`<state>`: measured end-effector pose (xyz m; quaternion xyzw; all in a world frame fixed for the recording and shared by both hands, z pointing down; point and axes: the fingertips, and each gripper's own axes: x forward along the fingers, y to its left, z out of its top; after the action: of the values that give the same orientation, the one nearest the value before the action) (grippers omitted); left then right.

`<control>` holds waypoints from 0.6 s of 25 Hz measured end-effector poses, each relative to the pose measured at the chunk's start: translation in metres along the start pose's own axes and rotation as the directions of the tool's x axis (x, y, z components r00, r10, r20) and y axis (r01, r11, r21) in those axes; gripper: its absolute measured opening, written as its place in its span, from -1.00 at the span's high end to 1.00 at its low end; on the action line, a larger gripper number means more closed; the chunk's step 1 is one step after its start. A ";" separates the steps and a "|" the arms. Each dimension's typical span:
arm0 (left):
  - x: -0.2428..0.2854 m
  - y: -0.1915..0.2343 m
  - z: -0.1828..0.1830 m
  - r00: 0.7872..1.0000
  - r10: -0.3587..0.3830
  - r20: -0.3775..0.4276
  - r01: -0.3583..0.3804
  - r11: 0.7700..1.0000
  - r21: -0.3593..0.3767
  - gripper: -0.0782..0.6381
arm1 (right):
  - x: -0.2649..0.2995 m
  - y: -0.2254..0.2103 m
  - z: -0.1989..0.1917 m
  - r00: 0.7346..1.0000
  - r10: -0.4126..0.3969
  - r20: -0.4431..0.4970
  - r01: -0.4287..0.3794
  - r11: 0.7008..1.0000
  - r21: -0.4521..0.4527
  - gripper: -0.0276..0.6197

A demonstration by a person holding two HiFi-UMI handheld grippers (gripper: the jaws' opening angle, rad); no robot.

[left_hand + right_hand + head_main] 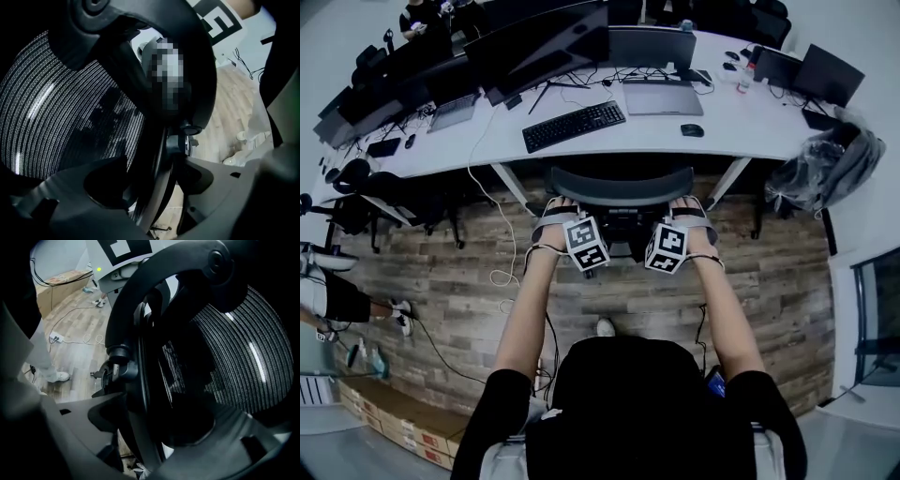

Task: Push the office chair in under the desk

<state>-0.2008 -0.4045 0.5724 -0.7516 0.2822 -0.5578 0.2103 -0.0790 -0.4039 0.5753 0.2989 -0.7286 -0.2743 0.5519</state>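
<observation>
— Between the jaws of the left gripper [555,214], what sits?
— The black rim of the office chair [622,186] backrest. The jaws are clenched on it, with the mesh [61,112] to one side.
— And the right gripper [692,214]?
— Same grasp, on the backrest's other side rim.
— Where does the chair stand against the desk [741,122]?
— Its backrest top is close at the desk's near edge, between the desk's slanted legs [510,184]. It is just short of the keyboard [573,126] lying on the desk.
</observation>
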 end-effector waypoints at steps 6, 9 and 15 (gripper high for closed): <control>0.016 0.019 -0.003 1.000 0.010 0.017 -0.010 1.000 0.015 -0.11 | 0.017 -0.014 0.003 0.999 -0.023 -0.027 0.023 0.999 0.028 0.02; 0.023 0.027 -0.006 1.000 0.016 0.020 -0.016 1.000 0.026 -0.11 | 0.026 -0.021 0.005 0.999 -0.029 -0.036 0.031 0.999 0.040 0.02; 0.036 0.042 -0.009 1.000 0.013 0.023 -0.013 0.999 0.038 -0.11 | 0.039 -0.033 0.007 0.999 -0.032 -0.042 0.034 0.998 0.051 0.01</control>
<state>-0.2093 -0.4595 0.5741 -0.7520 0.2739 -0.5530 0.2315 -0.0893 -0.4545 0.5749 0.3308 -0.7188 -0.2581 0.5543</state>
